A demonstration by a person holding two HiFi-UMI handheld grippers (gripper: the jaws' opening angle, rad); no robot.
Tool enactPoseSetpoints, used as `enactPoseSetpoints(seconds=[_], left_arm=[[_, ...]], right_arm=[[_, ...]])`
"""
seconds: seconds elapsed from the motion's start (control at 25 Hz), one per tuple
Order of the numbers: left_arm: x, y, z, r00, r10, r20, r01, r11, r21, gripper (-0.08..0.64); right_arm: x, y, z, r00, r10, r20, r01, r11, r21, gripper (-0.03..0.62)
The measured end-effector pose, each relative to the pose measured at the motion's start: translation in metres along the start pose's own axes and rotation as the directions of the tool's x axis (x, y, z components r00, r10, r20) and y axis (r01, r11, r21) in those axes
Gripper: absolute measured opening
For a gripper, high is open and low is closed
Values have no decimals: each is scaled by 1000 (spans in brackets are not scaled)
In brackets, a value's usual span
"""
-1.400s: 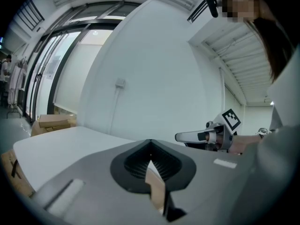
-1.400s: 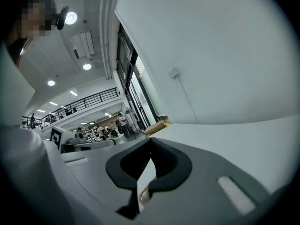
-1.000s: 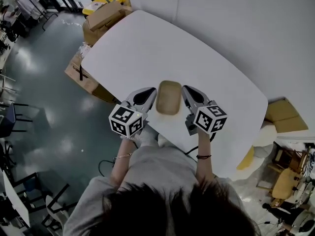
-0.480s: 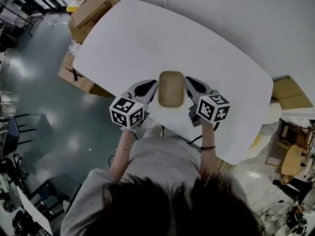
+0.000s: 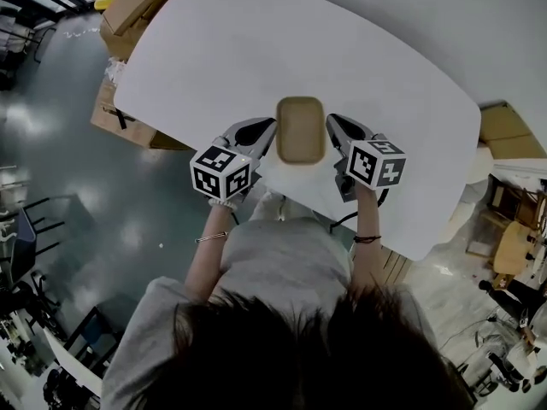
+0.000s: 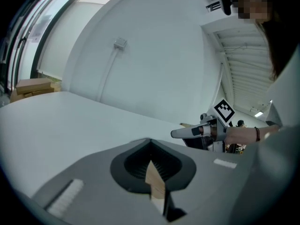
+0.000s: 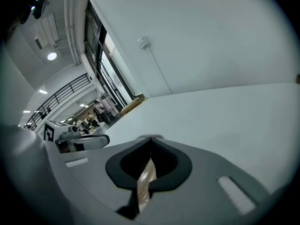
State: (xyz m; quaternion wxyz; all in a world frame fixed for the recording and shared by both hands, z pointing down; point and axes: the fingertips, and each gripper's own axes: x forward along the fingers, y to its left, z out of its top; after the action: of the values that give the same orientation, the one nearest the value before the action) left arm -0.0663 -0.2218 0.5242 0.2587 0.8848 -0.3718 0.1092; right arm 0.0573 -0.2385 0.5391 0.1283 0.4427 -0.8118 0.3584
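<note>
Tan tray (image 5: 300, 130) between both grippers (image 5: 267, 131) (image 5: 333, 127)

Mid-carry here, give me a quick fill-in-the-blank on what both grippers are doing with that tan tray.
1. The tray is held between ____ grippers.
2. The left gripper is ____ on one edge of the tray.
3. The right gripper grips the edge ____ the left one.
4. The table seen past the tray is ____ in colour.

Missing words: two; shut; opposite; white.
</note>
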Motion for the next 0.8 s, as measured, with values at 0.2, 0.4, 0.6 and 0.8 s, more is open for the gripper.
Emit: enactPoseSetpoints(seconds=[0.2, 0.4, 0.6, 0.8], left_arm=[[2, 5, -8, 1000, -6, -19, 5, 1000, -22, -5], [3, 4, -16, 1000, -5, -27, 4, 999, -34, -5], [1, 8, -21, 1000, 4, -30, -5, 999, -49, -4], [-1, 7, -24, 999, 7, -32, -8, 998, -55, -5]], right_arm=[[7, -7, -12, 998, -43, -48, 44, 999, 14, 18], [7, -13, -26, 995, -57, -82, 61, 997, 40, 65], [11, -14, -35, 992, -64, -108, 69, 996, 49, 87], [10, -17, -41, 988, -87, -126, 96, 993, 63, 89]])
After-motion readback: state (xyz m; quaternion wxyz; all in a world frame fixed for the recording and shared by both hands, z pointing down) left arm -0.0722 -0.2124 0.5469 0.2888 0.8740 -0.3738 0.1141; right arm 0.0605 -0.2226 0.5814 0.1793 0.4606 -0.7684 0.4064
